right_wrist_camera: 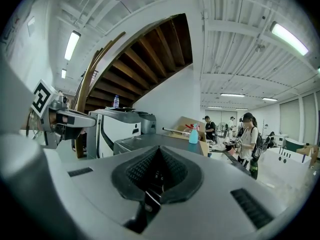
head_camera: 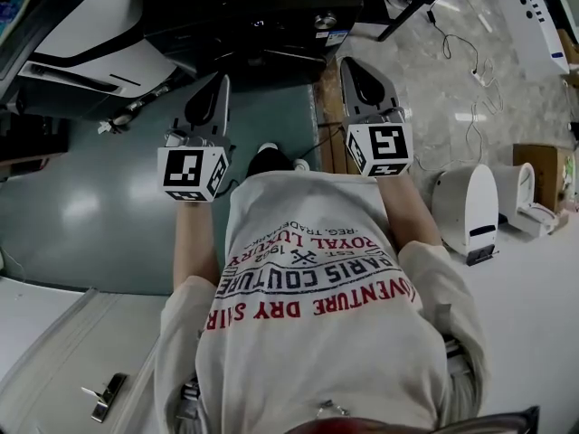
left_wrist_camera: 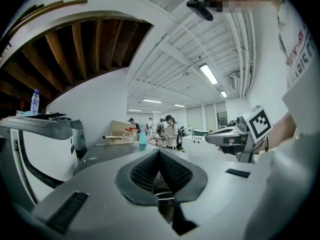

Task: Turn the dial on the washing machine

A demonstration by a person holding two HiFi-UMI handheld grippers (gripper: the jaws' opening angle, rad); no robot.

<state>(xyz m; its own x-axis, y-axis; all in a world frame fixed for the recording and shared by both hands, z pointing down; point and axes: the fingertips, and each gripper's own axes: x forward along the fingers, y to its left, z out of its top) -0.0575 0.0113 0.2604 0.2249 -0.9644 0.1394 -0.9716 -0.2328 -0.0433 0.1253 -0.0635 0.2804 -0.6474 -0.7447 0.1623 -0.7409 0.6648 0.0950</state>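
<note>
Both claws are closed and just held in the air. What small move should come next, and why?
Probably move the right gripper forward toward the dark machine, opening its jaws: it and the left gripper are shut on nothing, both short of the machine.

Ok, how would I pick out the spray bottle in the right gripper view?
Start at the dark wooden underside of the staircase, then drop to the white and grey machine beneath it. Right of that sits a cardboard box, and the spray bottle stands by its right end. It is the only pale blue thing there, with a red trigger.
</note>
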